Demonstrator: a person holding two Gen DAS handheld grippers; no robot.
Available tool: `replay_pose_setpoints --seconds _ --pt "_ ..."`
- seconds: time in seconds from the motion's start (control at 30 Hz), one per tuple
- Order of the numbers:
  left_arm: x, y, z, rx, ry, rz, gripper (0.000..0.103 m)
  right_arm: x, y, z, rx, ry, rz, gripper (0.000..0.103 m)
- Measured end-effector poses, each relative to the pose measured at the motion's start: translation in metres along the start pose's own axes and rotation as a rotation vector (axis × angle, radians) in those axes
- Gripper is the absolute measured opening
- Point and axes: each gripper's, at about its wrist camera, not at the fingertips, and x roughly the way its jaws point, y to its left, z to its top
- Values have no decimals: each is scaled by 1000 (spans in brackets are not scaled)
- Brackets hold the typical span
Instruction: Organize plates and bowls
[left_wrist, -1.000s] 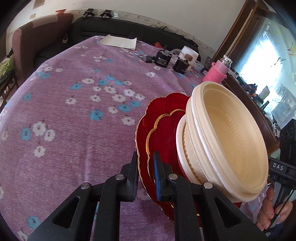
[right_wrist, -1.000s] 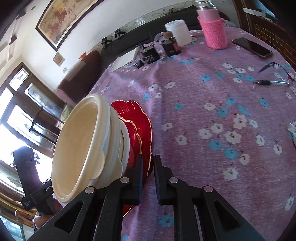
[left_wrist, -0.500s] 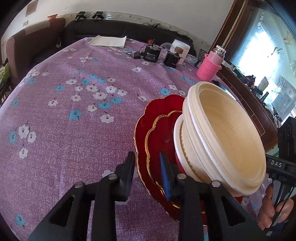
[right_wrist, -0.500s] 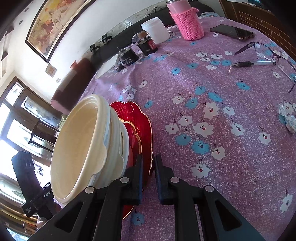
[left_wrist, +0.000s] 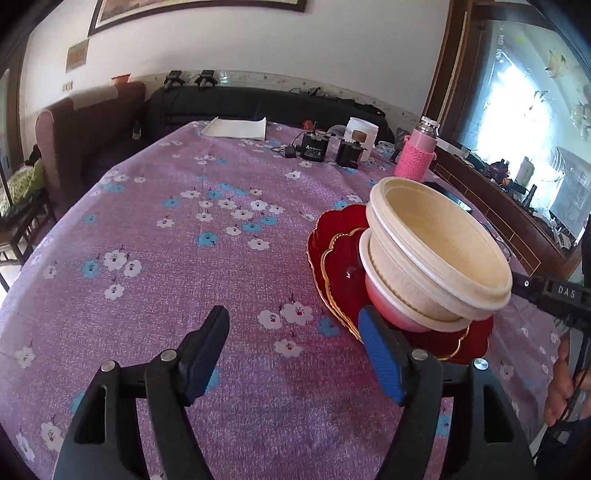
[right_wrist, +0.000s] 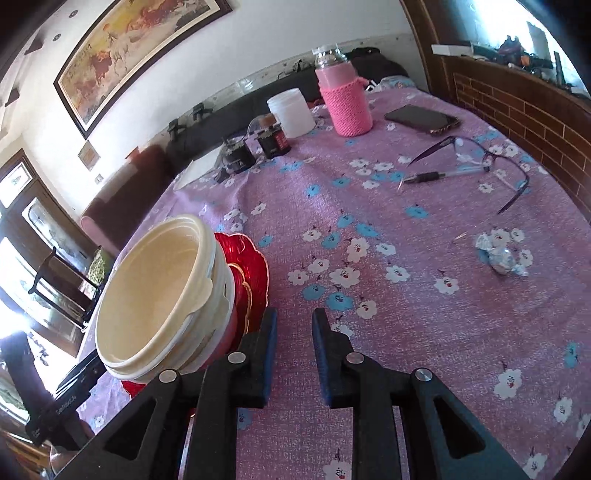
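A stack of cream bowls (left_wrist: 439, 254) sits on two red plates (left_wrist: 334, 236), a small one on a big one, on a table with a purple flower cloth (left_wrist: 177, 236). In the left wrist view the stack is at the right middle of the frame. In the right wrist view the bowls (right_wrist: 155, 291) are at the lower left, with the red plates (right_wrist: 247, 254) peeking out beside them.

The left gripper (left_wrist: 293, 334) is at the bottom of its frame. Its jaws have just been opening and now stand wide apart. Only cloth shows between them. The right-side finger is right by the plate's rim, but I cannot tell if it touches.

The right gripper (right_wrist: 294, 326) is at the bottom middle of its frame. Its jaws have just been opening too, but only a little. The gap is small and holds nothing. The plates are just to the left of it.

At the top of the right wrist view stand a pink bottle (right_wrist: 345, 98) and a white jar (right_wrist: 291, 112). A phone (right_wrist: 423, 118), glasses (right_wrist: 476, 158) and a pen (right_wrist: 439, 175) lie at the upper right.
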Motion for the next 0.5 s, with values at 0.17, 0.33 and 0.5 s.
replay_pose_setpoints --seconds 0.17,0.33,0.5 --pt "-15 -8 -16 41 -83 3 83 -18 12 -11 -36 -134 -60 42" --pt "-21 -10 -21 41 -113 23 93 -27 34 -35 -117 -220 -88 57" --pt "-30 -18 -22 83 -156 94 101 -29 44 -57 -170 -282 -96 76"
